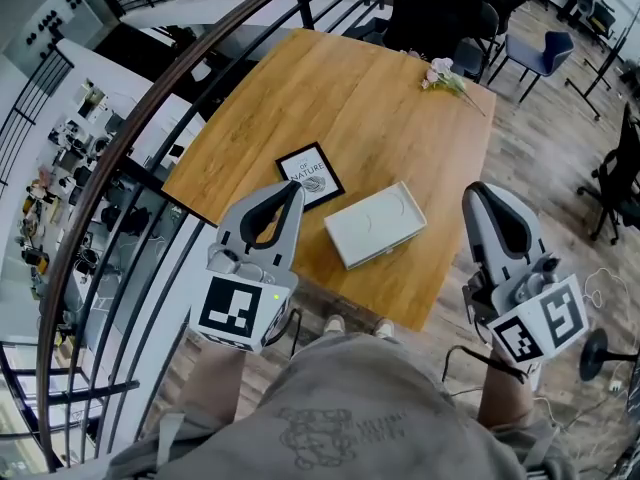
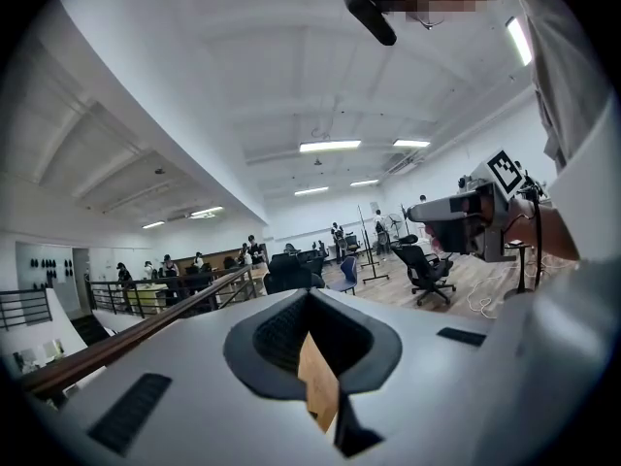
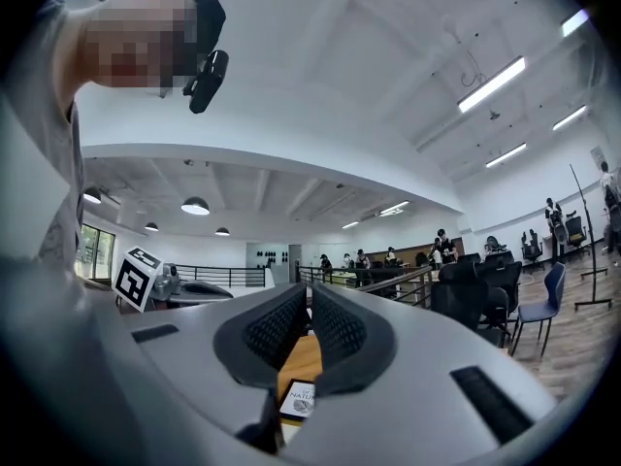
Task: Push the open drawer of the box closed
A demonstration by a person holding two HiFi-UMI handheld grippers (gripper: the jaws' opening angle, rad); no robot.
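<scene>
A flat grey-white box lies on the wooden table near its front edge. From the head view I cannot tell whether its drawer stands out. My left gripper hovers just left of the box, over the front edge, jaws shut and empty. My right gripper hangs to the right of the table's corner, apart from the box, its jaws together with nothing between them. In the left gripper view the left gripper shows only a sliver of table. The right gripper looks along the table.
A black framed card lies left of the box, under the left gripper's tip. A flower sprig rests at the table's far right corner. A dark railing runs along the left. Office chairs stand beyond.
</scene>
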